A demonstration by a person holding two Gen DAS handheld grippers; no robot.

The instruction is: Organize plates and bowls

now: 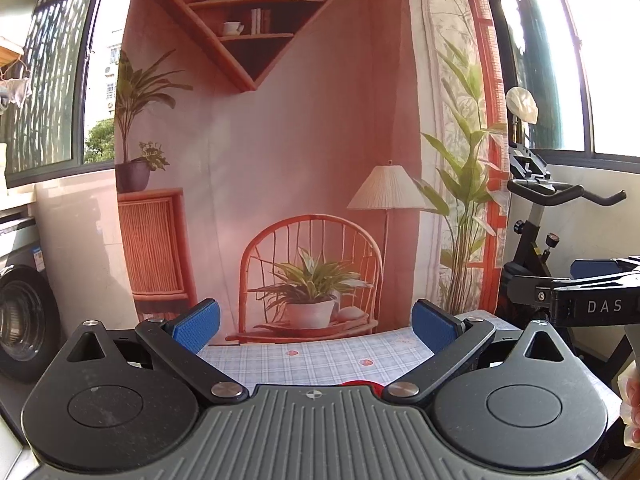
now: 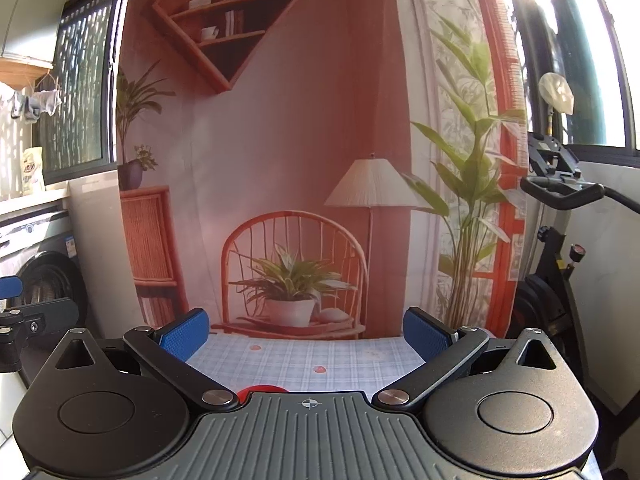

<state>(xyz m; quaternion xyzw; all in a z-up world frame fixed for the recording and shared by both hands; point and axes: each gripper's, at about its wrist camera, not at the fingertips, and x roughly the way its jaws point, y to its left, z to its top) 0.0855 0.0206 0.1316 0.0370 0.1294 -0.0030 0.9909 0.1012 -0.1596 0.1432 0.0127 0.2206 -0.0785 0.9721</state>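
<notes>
My left gripper [image 1: 316, 326] is open and empty, its blue pads wide apart above a table with a checked cloth [image 1: 320, 360]. A sliver of a red dish [image 1: 358, 382] shows just past the gripper body; most of it is hidden. My right gripper [image 2: 306, 330] is open and empty too, above the same cloth [image 2: 312, 354], with the edge of a red dish [image 2: 262, 390] peeking out at its body. The right gripper also shows at the right edge of the left wrist view [image 1: 592, 300]. No other plates or bowls are in view.
A printed backdrop of a room [image 1: 280, 140] hangs right behind the table. An exercise bike [image 1: 552, 216] stands to the right and a washing machine [image 1: 24, 320] to the left. Windows run along both sides.
</notes>
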